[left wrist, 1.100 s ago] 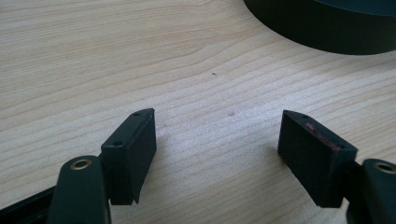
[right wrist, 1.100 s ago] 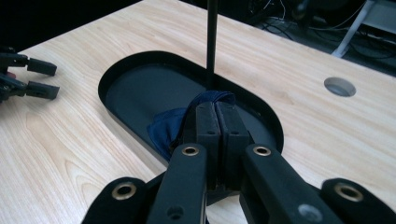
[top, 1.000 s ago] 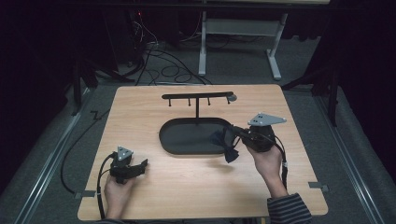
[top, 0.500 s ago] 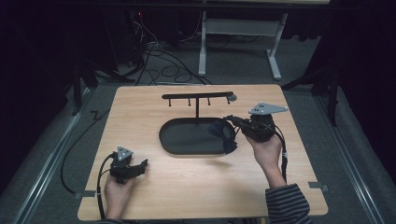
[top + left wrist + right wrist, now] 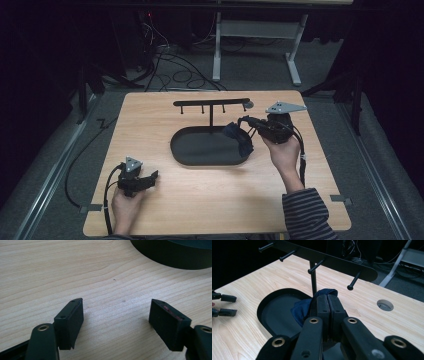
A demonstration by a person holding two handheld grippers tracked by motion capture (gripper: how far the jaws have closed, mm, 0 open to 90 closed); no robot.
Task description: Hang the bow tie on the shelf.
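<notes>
Right gripper view first: my right gripper (image 5: 327,305) has its two black jaws pressed together on a fold of dark blue cloth (image 5: 303,308), which bunches up past the jaw tips and hangs down over the right end of the oval black tray (image 5: 274,312). From the high view, the cloth (image 5: 239,137) droops from the gripper (image 5: 248,122) at the tray's right rim, partly above the tray's floor. I judge the cloth to be light, soft and limp, so it will sag and swing rather than keep a shape; a pinch on a gathered fold or on a loop, if it has one, looks safest, since a single thin edge could slip out. Just behind the tray stands a black T-shaped rack (image 5: 322,261) with short pegs (image 5: 354,281) pointing outward, its thin post rising close beyond the cloth. My left gripper (image 5: 141,180) rests low at the near left of the table, jaws spread wide and holding nothing, well apart from the tray. Beneath everything is a pale wood-grain table (image 5: 150,125) with a round cable hole (image 5: 385,305). Around it the room is dark, with grey carpet, loose cables (image 5: 170,65) and a white desk frame (image 5: 255,45) behind.
</notes>
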